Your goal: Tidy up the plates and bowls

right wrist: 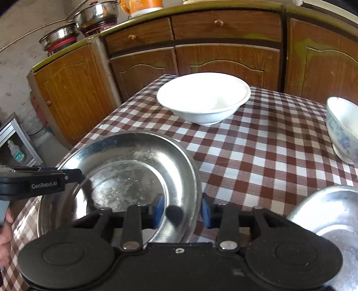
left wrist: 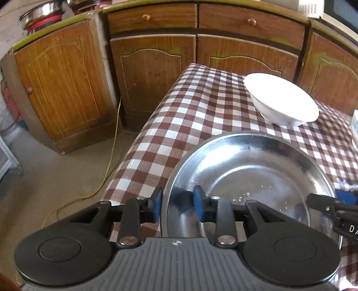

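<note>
A: Gripping noted: left gripper (left wrist: 177, 204) pinches the steel plate (left wrist: 257, 170) rim at its 9 o'clock; right gripper (right wrist: 182, 211) pinches the rim at 3 o'clock.

B: Plate on checked tablecloth (right wrist: 257, 156); white bowl (right wrist: 203, 98) at 12 o'clock.

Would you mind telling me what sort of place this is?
Most likely a home kitchen: wooden cabinets with drawers, steel pots on the counter, and a checked-cloth table holding bowls and steel plates.
</note>
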The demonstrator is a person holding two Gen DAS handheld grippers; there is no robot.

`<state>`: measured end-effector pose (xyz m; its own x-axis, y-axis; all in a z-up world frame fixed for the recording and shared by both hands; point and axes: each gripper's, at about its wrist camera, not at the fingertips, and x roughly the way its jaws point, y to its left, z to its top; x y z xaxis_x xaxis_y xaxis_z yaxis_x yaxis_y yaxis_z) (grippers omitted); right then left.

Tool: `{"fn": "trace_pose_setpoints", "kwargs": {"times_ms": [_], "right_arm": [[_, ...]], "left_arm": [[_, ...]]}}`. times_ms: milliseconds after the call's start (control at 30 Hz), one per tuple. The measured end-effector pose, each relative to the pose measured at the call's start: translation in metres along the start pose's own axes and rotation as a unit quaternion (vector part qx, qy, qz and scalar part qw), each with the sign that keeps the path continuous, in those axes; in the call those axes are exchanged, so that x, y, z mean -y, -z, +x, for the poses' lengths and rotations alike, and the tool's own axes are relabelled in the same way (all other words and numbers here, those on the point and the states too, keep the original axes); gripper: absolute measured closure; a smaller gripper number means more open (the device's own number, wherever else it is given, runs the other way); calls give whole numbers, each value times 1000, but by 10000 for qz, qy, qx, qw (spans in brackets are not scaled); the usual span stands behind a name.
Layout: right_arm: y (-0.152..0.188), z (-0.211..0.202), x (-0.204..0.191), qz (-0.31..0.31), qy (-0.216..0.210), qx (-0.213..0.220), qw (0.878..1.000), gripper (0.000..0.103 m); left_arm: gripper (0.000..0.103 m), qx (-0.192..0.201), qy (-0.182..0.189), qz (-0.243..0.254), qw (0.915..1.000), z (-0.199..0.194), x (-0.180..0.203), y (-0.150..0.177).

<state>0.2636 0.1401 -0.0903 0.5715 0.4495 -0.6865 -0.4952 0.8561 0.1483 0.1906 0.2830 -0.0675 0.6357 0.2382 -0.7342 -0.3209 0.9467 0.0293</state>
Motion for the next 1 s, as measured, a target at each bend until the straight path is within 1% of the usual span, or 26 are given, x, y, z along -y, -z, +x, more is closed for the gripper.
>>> {"fn": "trace_pose_setpoints", "kwargs": {"times_ms": [67,233,433,633,800,1000], "right_arm": [[2,-3,5,49,-15,35,10000,77],[6,-22,4,-46,-7,231,9997,78],[5,-54,1,-116,-27,482,9988,78],[12,-86,-3,-157,11,597,9981,78],[18,-114,-1,-197,-18,677,9975,78],[29,-149,1,-332,113,823,9960,78]], "left_arm": [[76,42,33,-51,10000,-4,-2,1],[76,147,47,0,9999,-21,1,6],[77,274,14,6,9996,-48,7,8],[77,406,-37,82,9991,-80,14,12],[77,493,23,153,9987,-103,22,22],[76,502,104,183,9985,-123,33,30]]}}
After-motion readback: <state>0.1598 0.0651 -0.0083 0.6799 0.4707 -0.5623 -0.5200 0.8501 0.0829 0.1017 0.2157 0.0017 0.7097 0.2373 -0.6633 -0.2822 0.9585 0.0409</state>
